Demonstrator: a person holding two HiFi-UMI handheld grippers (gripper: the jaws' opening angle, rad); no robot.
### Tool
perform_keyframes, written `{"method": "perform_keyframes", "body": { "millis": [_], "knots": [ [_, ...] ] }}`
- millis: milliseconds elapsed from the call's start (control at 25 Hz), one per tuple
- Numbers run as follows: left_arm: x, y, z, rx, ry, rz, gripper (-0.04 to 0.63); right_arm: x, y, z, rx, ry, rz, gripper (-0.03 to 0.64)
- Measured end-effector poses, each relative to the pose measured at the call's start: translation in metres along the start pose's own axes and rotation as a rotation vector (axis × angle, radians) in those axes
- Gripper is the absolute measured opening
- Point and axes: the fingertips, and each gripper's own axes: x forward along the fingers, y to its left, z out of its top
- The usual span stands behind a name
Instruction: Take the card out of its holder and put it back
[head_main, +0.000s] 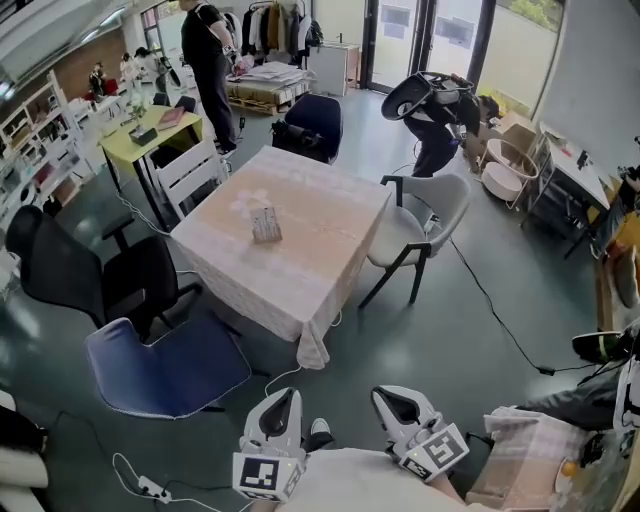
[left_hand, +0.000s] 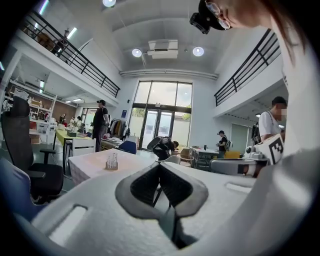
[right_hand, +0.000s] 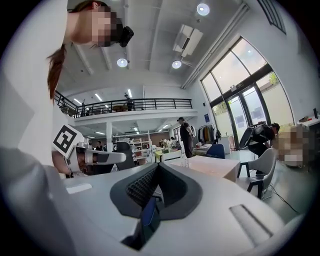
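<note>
Both pairs of jaws together, nothing between them.
Left gripper (head_main: 284, 394) and right gripper (head_main: 396, 396) sit side by side close to the person, well apart from the table (head_main: 318, 262), where the card holder (head_main: 266, 225) stands upright near the middle.

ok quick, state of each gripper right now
left gripper: closed, holding nothing
right gripper: closed, holding nothing

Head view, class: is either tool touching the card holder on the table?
No: the left tool and right tool sit low in frame, well apart from the card holder on the table.
</note>
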Motion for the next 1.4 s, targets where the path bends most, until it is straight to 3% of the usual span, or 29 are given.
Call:
{"method": "perform_keyframes", "body": {
  "millis": [320, 600, 920, 1400],
  "knots": [
    [0.027, 0.038, 0.004, -0.005, 0.0, 0.001, 0.0, 0.048, -0.014, -0.009, 0.018, 0.021, -0.007, -0.002],
    [0.029, 0.07, 0.001, -0.02, 0.005, 0.083, 0.0, 0.08, -0.015, -0.01, 0.015, 0.04, 0.058, -0.002],
    [0.057, 0.073, 0.003, -0.053, 0.006, 0.126, 0.0, 0.108, -0.04, -0.005, 0.018, 0.057, 0.113, -0.002],
    [0.121, 0.071, 0.037, -0.065, -0.089, 0.236, 0.0, 0.154, -0.106, 0.022, -0.032, 0.046, 0.243, -0.002]
  ]
}}
